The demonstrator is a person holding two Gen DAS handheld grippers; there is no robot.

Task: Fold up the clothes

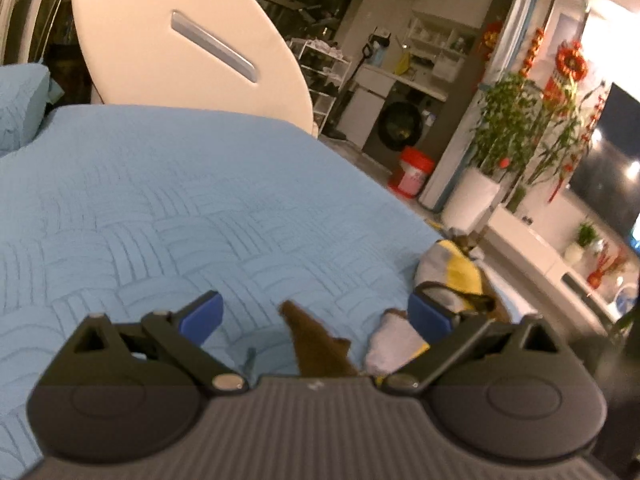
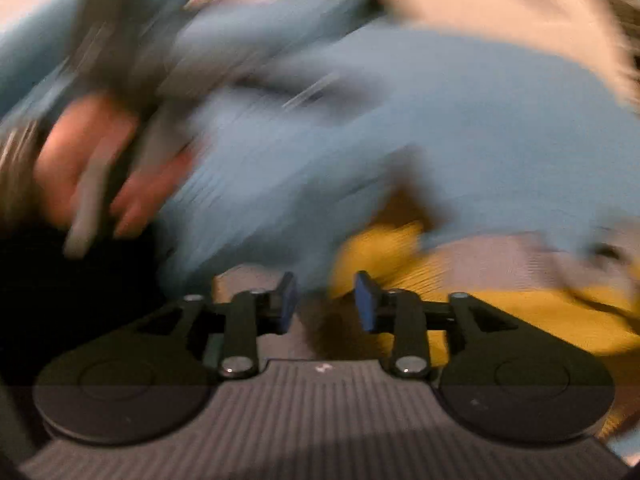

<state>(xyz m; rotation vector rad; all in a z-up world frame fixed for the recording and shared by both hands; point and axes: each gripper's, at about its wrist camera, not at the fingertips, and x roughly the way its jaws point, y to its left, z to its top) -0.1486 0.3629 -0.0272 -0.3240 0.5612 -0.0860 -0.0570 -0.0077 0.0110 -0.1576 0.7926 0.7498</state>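
left gripper: jaws wide, empty, over blue bedspread
right gripper: jaws narrow, empty, view blurred
clothes: yellow-grey heap, right

Left tongs spread wide and empty; right tongs narrowly parted, empty.
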